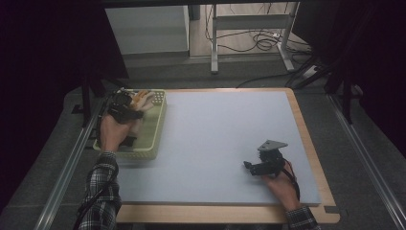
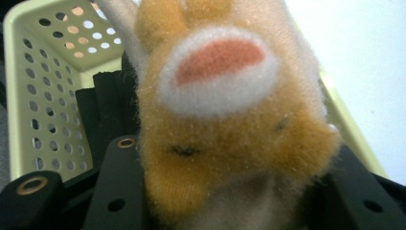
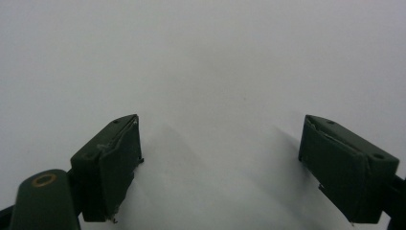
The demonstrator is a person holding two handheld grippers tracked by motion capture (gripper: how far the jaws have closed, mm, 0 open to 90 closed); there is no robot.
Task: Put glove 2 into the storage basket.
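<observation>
The plush toy (image 2: pixel 225 120), orange and cream with a pink patch ringed in white, is sitting clamped between the jaws of the left gripper (image 1: pixel 125 109), its fur bulging out around the black pads in the left gripper view. It is hanging over the far end of the pale green basket (image 1: pixel 155 125), which is standing at the left side of the table (image 1: pixel 230 139); whether it is touching the basket floor I cannot tell. Something dark is lying inside the basket under the toy, too blurred to name. The perforated basket wall (image 2: pixel 43 86) is showing just beside the toy on the left. Over at the near right, the right gripper (image 1: pixel 261 165) is resting low over the bare mat, well apart from the basket, its jaws standing wide apart with nothing between them. To my eye the step in hand is either setting the toy into the basket or lifting it out, and the frames do not settle which. If it is going in, the next move is calling for lowering it clear of the rim and then spreading the jaws; if coming out, for keeping the squeeze firm while raising it above the wall.
</observation>
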